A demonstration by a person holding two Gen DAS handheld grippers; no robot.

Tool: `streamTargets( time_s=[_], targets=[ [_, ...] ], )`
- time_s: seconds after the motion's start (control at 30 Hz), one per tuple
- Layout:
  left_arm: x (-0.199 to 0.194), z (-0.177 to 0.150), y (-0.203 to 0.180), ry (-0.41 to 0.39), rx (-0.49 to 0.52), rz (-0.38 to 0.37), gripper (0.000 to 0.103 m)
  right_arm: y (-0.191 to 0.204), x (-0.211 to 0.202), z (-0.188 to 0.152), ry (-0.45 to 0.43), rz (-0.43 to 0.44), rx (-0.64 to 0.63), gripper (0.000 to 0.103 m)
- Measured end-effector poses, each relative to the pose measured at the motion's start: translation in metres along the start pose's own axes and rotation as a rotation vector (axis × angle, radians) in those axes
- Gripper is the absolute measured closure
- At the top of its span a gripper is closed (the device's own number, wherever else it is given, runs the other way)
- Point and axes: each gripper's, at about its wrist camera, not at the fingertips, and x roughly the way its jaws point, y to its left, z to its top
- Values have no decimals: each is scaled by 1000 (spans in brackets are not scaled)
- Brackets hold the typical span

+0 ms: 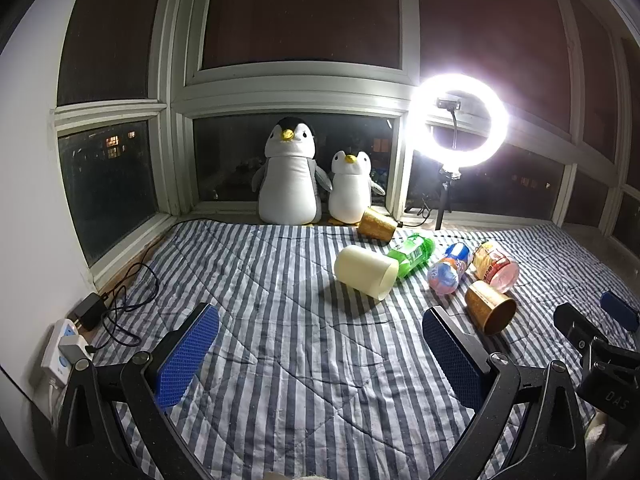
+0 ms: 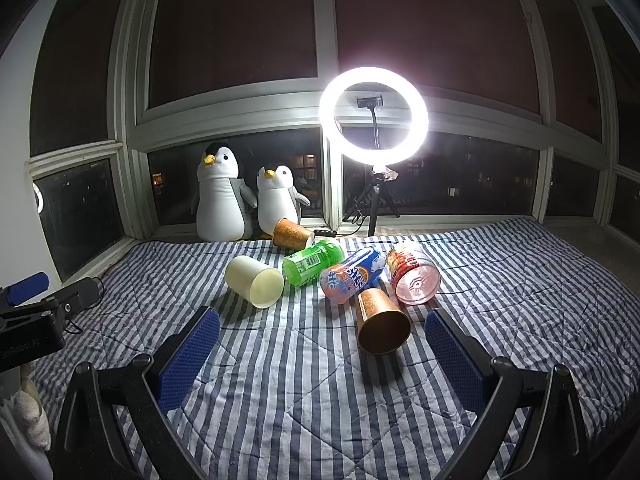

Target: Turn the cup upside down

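Note:
A cream cup (image 1: 366,272) (image 2: 256,280) lies on its side on the striped quilt, mouth toward me and to the right. A copper cup (image 1: 490,307) (image 2: 382,322) lies on its side nearer, mouth toward me. A second copper cup (image 1: 376,223) (image 2: 292,234) lies by the penguins. My left gripper (image 1: 320,358) is open and empty, short of the cream cup. My right gripper (image 2: 322,356) is open and empty, with the near copper cup just ahead between its fingers' line. The right gripper also shows in the left wrist view (image 1: 592,322).
A green bottle (image 2: 314,266), a blue-orange bottle (image 2: 352,274) and a red-labelled bottle (image 2: 412,274) lie behind the cups. Two plush penguins (image 2: 222,196) sit at the window. A lit ring light (image 2: 374,120) stands at the back. A power strip with cables (image 1: 68,344) lies at the left edge.

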Motion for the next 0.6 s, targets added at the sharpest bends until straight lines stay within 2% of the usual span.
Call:
streamTargets(
  time_s=[0.6],
  targets=[
    [5,-1,1,5,4,-2,0,-5,5,-2,8,-4,2,1]
  ],
)
